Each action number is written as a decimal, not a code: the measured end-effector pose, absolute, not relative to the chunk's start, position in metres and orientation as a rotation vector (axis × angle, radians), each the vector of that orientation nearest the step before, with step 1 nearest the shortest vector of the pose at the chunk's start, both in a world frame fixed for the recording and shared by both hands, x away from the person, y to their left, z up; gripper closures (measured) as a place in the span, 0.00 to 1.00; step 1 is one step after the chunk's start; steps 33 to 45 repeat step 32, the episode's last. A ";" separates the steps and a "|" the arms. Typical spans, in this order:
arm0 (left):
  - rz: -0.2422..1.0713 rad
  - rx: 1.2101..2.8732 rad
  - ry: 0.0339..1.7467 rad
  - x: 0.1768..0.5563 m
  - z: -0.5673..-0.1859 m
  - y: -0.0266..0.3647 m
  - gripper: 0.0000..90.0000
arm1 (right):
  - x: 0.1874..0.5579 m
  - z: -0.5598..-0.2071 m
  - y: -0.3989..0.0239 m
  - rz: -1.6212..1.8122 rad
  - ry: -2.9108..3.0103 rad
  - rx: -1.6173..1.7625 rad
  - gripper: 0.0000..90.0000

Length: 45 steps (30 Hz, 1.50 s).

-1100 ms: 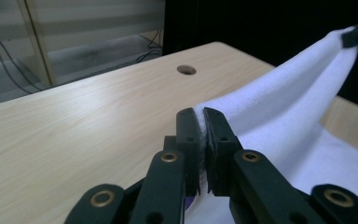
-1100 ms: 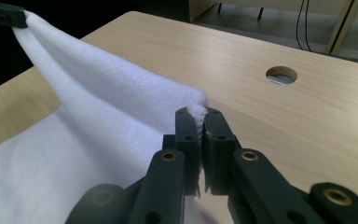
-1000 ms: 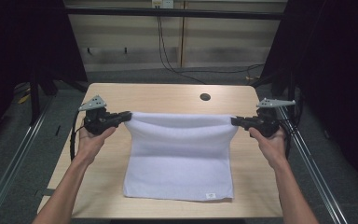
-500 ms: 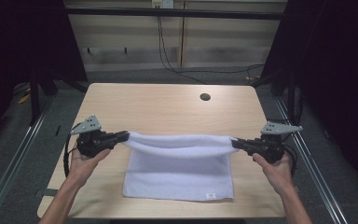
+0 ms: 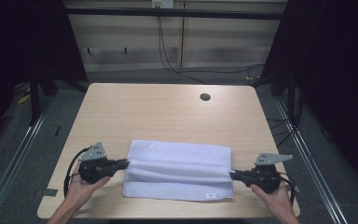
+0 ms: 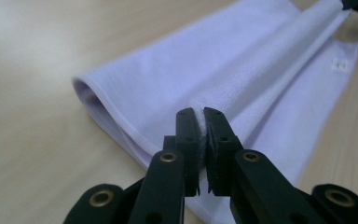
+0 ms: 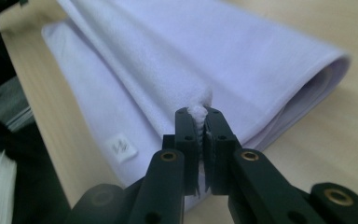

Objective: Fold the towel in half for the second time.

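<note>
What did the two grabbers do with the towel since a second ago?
Both grippers, left gripper and right gripper, carried the white towel's far edge toward the person and down, laying it over the near half, so the towel is now folded. Nothing was let go: both jaws stay clamped on the towel's corners. The towel's near edge with its small label stayed put on the table.

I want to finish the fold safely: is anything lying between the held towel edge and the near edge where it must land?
Nothing visible: both claws, left and right, grip the towel; its near layer is bare.
</note>
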<state>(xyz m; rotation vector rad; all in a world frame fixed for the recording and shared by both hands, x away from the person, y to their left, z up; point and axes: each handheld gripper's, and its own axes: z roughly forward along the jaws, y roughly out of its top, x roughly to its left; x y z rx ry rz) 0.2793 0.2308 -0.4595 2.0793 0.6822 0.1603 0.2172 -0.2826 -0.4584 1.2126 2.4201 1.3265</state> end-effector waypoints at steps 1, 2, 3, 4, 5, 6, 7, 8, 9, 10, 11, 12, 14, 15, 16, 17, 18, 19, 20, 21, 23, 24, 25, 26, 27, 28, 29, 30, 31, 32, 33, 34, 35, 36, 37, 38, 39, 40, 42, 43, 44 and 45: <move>0.152 2.104 0.681 0.275 -0.465 0.231 0.95 | 0.215 -0.463 -0.282 1.303 2.450 1.211 0.96; 0.144 2.117 0.680 0.272 -0.469 0.232 0.95 | 0.212 -0.467 -0.281 1.271 2.472 1.207 0.95; 0.157 2.107 0.682 0.267 -0.470 0.233 0.94 | 0.210 -0.470 -0.280 1.258 2.488 1.210 0.94; 0.146 2.106 0.670 0.263 -0.471 0.233 0.93 | 0.208 -0.472 -0.281 1.248 2.502 1.201 0.93; 0.138 2.117 0.660 0.260 -0.470 0.233 0.92 | 0.206 -0.473 -0.281 1.231 2.506 1.208 0.92; 0.128 2.124 0.663 0.258 -0.471 0.233 0.90 | 0.205 -0.474 -0.282 1.228 2.506 1.212 0.91; 0.121 2.136 0.666 0.257 -0.473 0.233 0.88 | 0.203 -0.475 -0.283 1.231 2.514 1.215 0.89; 0.103 2.147 0.660 0.256 -0.475 0.233 0.84 | 0.201 -0.475 -0.285 1.226 2.523 1.230 0.87; 0.087 2.152 0.665 0.255 -0.477 0.234 0.79 | 0.200 -0.476 -0.286 1.227 2.530 1.235 0.85; 0.067 2.146 0.664 0.253 -0.478 0.235 0.75 | 0.197 -0.476 -0.287 1.237 2.532 1.224 0.83; 0.055 2.147 0.651 0.252 -0.477 0.237 0.72 | 0.194 -0.476 -0.287 1.247 2.531 1.228 0.81; 0.045 2.134 0.652 0.251 -0.475 0.239 0.69 | 0.191 -0.475 -0.288 1.261 2.520 1.221 0.79; 0.061 2.120 0.676 0.250 -0.471 0.242 0.59 | 0.188 -0.471 -0.289 1.294 2.492 1.214 0.74; 0.089 2.106 0.701 0.252 -0.469 0.244 0.54 | 0.188 -0.469 -0.290 1.305 2.472 1.222 0.71; 0.113 2.094 0.730 0.254 -0.466 0.244 0.50 | 0.189 -0.467 -0.290 1.309 2.445 1.239 0.68; 0.130 2.083 0.747 0.257 -0.464 0.245 0.47 | 0.191 -0.464 -0.290 1.317 2.407 1.246 0.64; 0.147 2.072 0.771 0.260 -0.462 0.244 0.46 | 0.194 -0.461 -0.290 1.332 2.375 1.254 0.61; 0.160 2.052 0.794 0.265 -0.460 0.244 0.45 | 0.198 -0.458 -0.289 1.339 2.349 1.263 0.58; 0.171 2.037 0.805 0.271 -0.457 0.242 0.42 | 0.202 -0.454 -0.288 1.335 2.325 1.277 0.56; 0.193 2.032 0.811 0.277 -0.455 0.242 0.41 | 0.207 -0.451 -0.286 1.333 2.301 1.286 0.54; 0.213 1.991 0.874 0.291 -0.454 0.244 0.40 | 0.217 -0.444 -0.284 1.359 2.258 1.286 0.51; 0.199 1.966 0.908 0.299 -0.455 0.246 0.38 | 0.223 -0.441 -0.285 1.363 2.222 1.295 0.49; 0.177 1.961 0.928 0.306 -0.458 0.249 0.36 | 0.229 -0.440 -0.286 1.383 2.186 1.310 0.48; 0.181 1.965 0.955 0.312 -0.463 0.253 0.37 | 0.235 -0.440 -0.290 1.432 2.145 1.342 0.49; 0.229 1.956 0.993 0.314 -0.468 0.258 0.39 | 0.242 -0.444 -0.297 1.474 2.067 1.400 0.48; 0.235 1.931 1.027 0.315 -0.472 0.262 0.39 | 0.246 -0.449 -0.302 1.482 2.022 1.436 0.47; 0.215 1.908 1.062 0.317 -0.475 0.268 0.37 | 0.248 -0.452 -0.305 1.456 2.015 1.449 0.46; 0.238 1.912 1.077 0.318 -0.475 0.272 0.36 | 0.250 -0.455 -0.308 1.419 2.019 1.471 0.44; 0.266 1.899 1.105 0.318 -0.475 0.276 0.35 | 0.250 -0.457 -0.310 1.388 2.017 1.487 0.42; 0.261 1.868 1.134 0.317 -0.476 0.278 0.33 | 0.248 -0.460 -0.313 1.374 2.002 1.500 0.41; 0.261 1.868 1.134 0.317 -0.476 0.278 0.33 | 0.248 -0.460 -0.313 1.374 2.002 1.500 0.41; 0.261 1.868 1.134 0.317 -0.476 0.278 0.33 | 0.248 -0.460 -0.313 1.374 2.002 1.500 0.41; 0.261 1.868 1.134 0.317 -0.476 0.278 0.33 | 0.248 -0.460 -0.313 1.374 2.002 1.500 0.41; 0.261 1.868 1.134 0.317 -0.476 0.278 0.33 | 0.248 -0.460 -0.313 1.374 2.002 1.500 0.41; 0.261 1.868 1.134 0.317 -0.476 0.278 0.33 | 0.248 -0.460 -0.313 1.374 2.002 1.500 0.41; 0.261 1.868 1.134 0.317 -0.476 0.278 0.33 | 0.248 -0.460 -0.313 1.374 2.002 1.500 0.41; 0.261 1.868 1.134 0.317 -0.476 0.278 0.33 | 0.248 -0.460 -0.313 1.374 2.002 1.500 0.41; 0.261 1.868 1.134 0.317 -0.476 0.278 0.33 | 0.248 -0.460 -0.313 1.374 2.002 1.500 0.41; 0.261 1.868 1.134 0.317 -0.476 0.278 0.33 | 0.248 -0.460 -0.313 1.374 2.002 1.500 0.41; 0.261 1.868 1.134 0.317 -0.476 0.278 0.33 | 0.248 -0.460 -0.313 1.374 2.002 1.500 0.41; 0.261 1.868 1.134 0.317 -0.476 0.278 0.33 | 0.248 -0.460 -0.313 1.374 2.002 1.500 0.41; 0.261 1.868 1.134 0.317 -0.476 0.278 0.33 | 0.248 -0.460 -0.313 1.374 2.002 1.500 0.41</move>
